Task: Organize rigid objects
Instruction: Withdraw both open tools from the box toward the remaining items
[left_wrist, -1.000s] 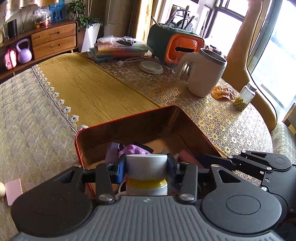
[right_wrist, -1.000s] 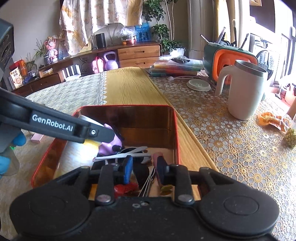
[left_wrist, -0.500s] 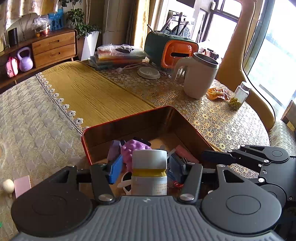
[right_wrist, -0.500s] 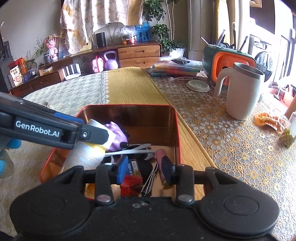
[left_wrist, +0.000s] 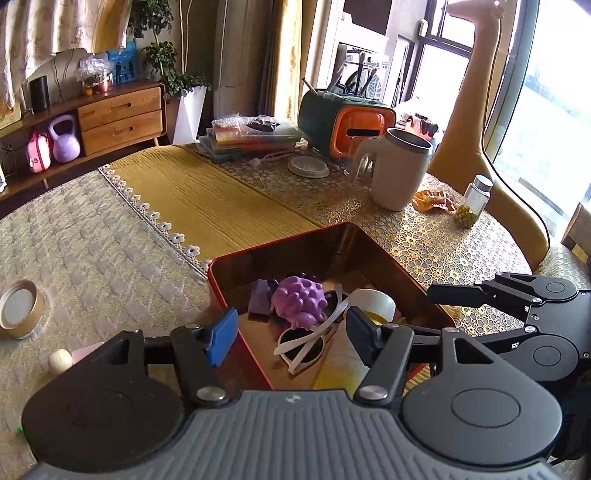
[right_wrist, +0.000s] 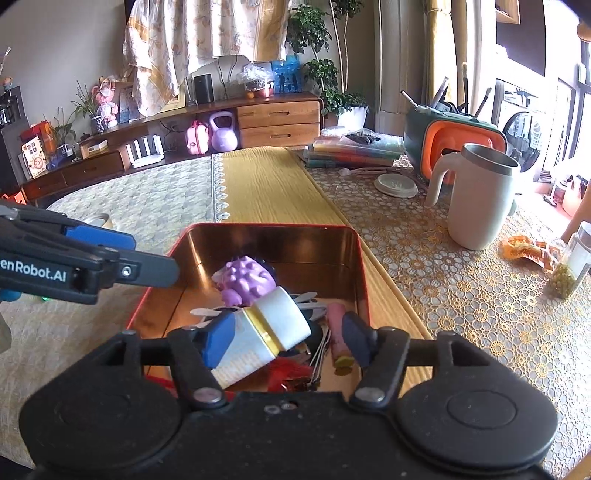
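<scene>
1. While the red tin (left_wrist: 373, 243) sits on the table with its lid off, the left gripper (left_wrist: 291, 332) hangs above its near left corner with its tongs spread wide and nothing between them.
2. Inside the tin, the white bottle (right_wrist: 266, 332) with a yellow band lies tilted on its side against the near end, its white cap (right_wrist: 284, 314) pointing up toward the far wall.
3. Beside the bottle's cap, toward the tin's far wall, rests the purple knobbly toy (right_wrist: 245, 278); white sunglasses (left_wrist: 306, 336) lie next to it on the tin floor.
4. Over the tin's near end, the right gripper (right_wrist: 286, 341) has its tongs spread, with the bottle lying below and between them; whether a pad touches it cannot be told.
5. Along the tin's right wall lies a pink stick (right_wrist: 338, 332).
6. Beyond the tin's far right corner stands a grey mug (right_wrist: 480, 199).
</scene>
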